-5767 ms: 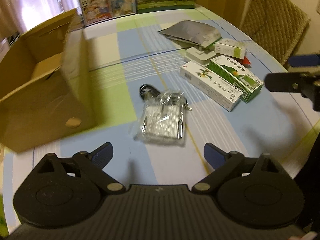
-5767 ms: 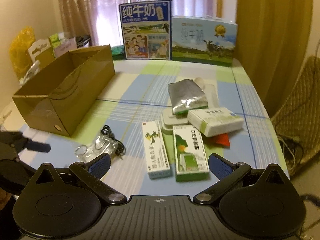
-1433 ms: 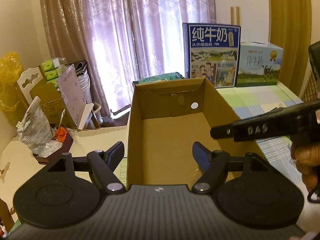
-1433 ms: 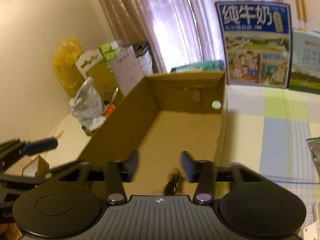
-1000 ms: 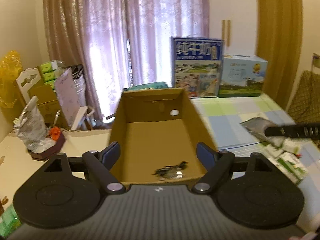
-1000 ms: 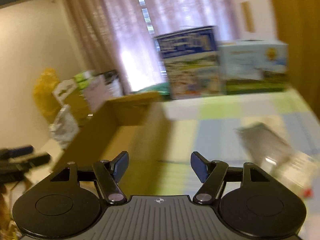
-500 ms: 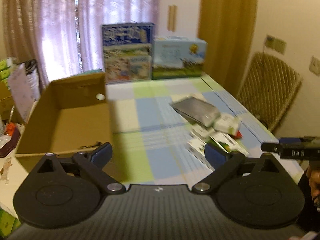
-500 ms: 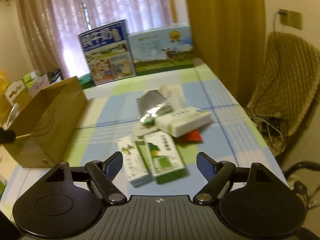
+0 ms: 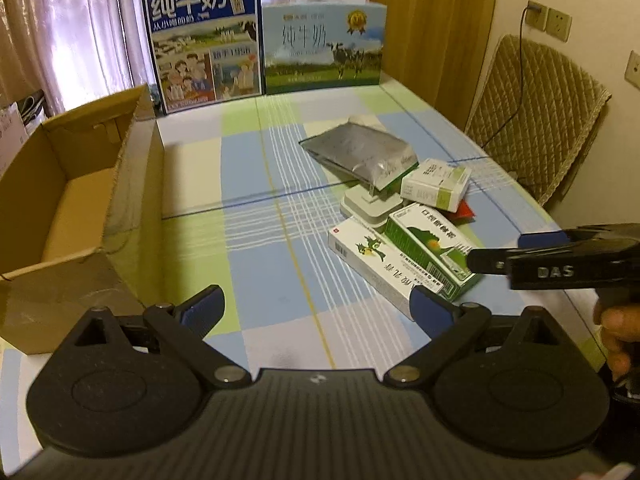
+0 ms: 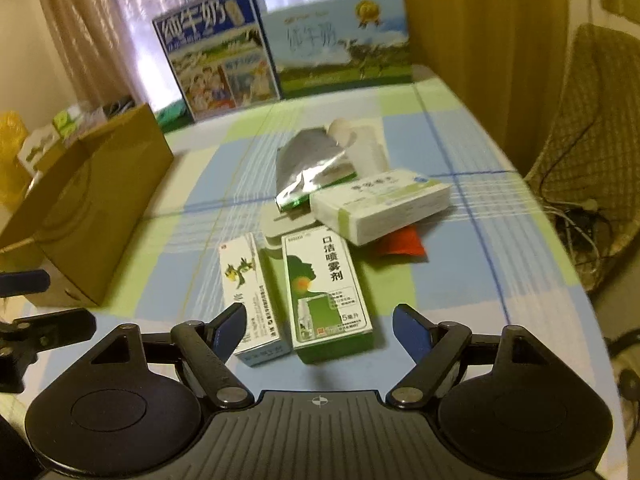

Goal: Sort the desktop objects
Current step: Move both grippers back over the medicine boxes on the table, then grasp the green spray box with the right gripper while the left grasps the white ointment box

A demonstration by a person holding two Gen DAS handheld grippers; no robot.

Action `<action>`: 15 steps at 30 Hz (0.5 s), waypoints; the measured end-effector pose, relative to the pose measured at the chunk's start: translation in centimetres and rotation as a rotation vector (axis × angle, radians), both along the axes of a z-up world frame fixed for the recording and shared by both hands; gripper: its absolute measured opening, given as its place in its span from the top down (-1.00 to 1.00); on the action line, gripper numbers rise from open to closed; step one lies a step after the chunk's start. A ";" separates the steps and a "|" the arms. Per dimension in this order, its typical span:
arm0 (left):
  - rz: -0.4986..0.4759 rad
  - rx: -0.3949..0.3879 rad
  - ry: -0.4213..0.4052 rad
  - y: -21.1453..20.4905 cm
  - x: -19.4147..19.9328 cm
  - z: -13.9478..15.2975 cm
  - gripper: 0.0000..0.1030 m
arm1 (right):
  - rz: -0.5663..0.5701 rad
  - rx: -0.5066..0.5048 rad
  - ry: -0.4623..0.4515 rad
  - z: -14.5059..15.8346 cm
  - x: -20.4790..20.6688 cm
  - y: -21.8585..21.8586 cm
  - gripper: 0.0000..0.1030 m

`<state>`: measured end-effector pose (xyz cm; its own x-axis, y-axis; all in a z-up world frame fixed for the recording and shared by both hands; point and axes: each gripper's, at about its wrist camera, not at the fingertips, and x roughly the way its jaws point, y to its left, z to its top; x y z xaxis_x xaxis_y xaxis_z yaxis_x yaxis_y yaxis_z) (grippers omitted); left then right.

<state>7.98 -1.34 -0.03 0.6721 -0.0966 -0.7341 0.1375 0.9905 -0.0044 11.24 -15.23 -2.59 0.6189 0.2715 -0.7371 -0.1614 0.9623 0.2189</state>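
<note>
Mostly unsorted: five items left beside the box

Leftmost, a cardboard box (image 9: 76, 216) is seen at the desk (image 9: 256, 264) edge; its visible floor looks bare, though the near end is hidden. Both claws are released and empty: the left claw (image 9: 316, 306) is held over bare cloth, the right claw (image 10: 320, 330) just before a white carton (image 10: 250, 292) and a green carton (image 10: 324, 292). Behind these, a silver pouch (image 10: 308, 168), a white case (image 10: 288, 224) and a pale carton (image 10: 380, 204) remain piled. Most sorting is judged still undone.
</note>
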 end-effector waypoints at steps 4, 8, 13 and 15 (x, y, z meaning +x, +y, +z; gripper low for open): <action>0.002 -0.006 0.031 -0.1 1.1 -1.1 -0.88 | 0.009 -0.026 0.057 -1.9 1.7 0.1 -0.45; 0.006 -0.005 0.046 -0.1 1.7 -1.9 -0.88 | 0.012 -0.069 0.073 -2.8 2.2 0.3 -0.33; 0.016 -0.013 0.058 0.4 2.1 -2.6 -0.88 | 0.066 -0.106 0.075 -3.3 2.2 1.4 -0.13; 0.026 -0.018 0.060 0.8 2.1 -2.9 -0.88 | 0.087 -0.127 0.068 -3.4 2.1 1.9 -0.05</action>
<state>10.11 -0.52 -2.89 0.6296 -0.0928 -0.7714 0.1104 0.9935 -0.0294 13.29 -13.35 -5.97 0.5446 0.2236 -0.8083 -0.2342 0.9660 0.1094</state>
